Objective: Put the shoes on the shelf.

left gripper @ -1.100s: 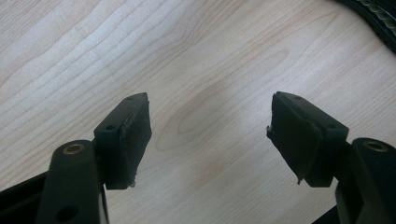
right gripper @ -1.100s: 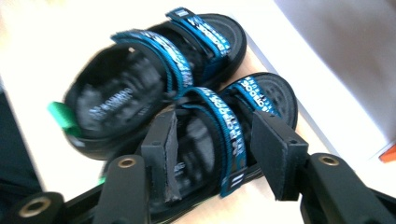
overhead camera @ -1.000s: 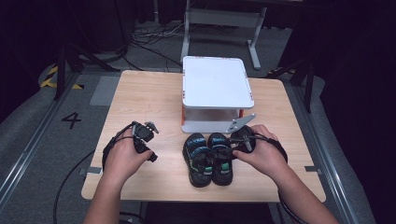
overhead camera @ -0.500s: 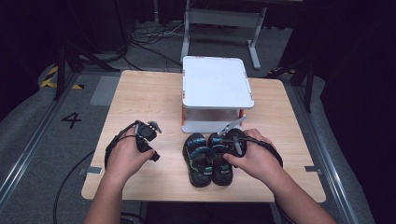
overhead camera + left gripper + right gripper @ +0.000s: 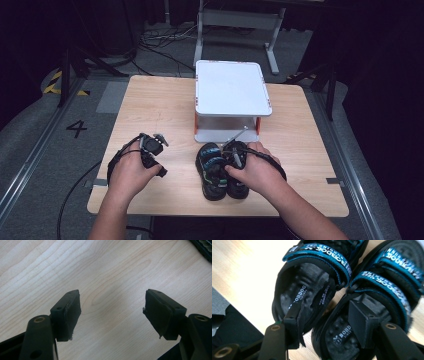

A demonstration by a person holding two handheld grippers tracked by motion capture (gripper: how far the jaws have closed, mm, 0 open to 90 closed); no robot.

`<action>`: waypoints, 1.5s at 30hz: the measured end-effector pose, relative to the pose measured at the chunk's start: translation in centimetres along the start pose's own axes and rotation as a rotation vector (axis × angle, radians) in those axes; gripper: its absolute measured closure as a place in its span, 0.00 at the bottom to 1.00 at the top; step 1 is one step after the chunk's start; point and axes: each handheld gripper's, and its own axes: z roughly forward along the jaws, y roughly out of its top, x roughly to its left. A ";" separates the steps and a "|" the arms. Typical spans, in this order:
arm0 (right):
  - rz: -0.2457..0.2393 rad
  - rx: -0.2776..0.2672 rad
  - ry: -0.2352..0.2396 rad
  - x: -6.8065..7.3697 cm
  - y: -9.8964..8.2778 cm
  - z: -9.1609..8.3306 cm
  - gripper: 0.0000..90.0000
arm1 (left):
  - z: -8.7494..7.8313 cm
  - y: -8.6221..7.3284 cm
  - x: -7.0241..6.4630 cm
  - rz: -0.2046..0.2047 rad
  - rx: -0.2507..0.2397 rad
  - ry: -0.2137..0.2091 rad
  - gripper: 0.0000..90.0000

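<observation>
Dark room with cables on the floor; wooden surface (image 5: 150, 110) carries a white two-tier stand (image 5: 232, 95) at the far middle and a pair of black sandals with teal straps (image 5: 220, 170) at the near middle, just in front of the stand's lower shelf. Sandals lie side by side, touching, toes toward the stand, likely lined up so both go in together.

Right claw (image 5: 325, 322) is down over the heel ends, jaws spread: one pad in the heel of the left sandal (image 5: 309, 292), the other in the heel of the right sandal (image 5: 382, 302), so the two touching inner walls sit between them. Reads as a setup to pinch both shoes at once by those walls; pads not pressing yet as far as I can tell.

Left claw (image 5: 112, 312) is spread wide over bare wood, left of the sandals, pinching nothing, looks parked out of the way while the right hand (image 5: 252, 170) works
</observation>
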 end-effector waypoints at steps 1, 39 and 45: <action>0.004 0.012 -0.001 -0.1 0.1 0.4 0.54 | 0.0 0.0 0.0 0.001 0.002 0.001 0.33; 0.178 -0.197 -0.055 -7.1 5.5 -2.6 0.93 | -0.1 1.7 0.5 0.034 -0.028 -0.024 0.34; 0.255 -0.222 -0.100 -8.6 6.6 -1.1 0.93 | -0.3 1.5 0.7 0.028 -0.035 -0.026 0.34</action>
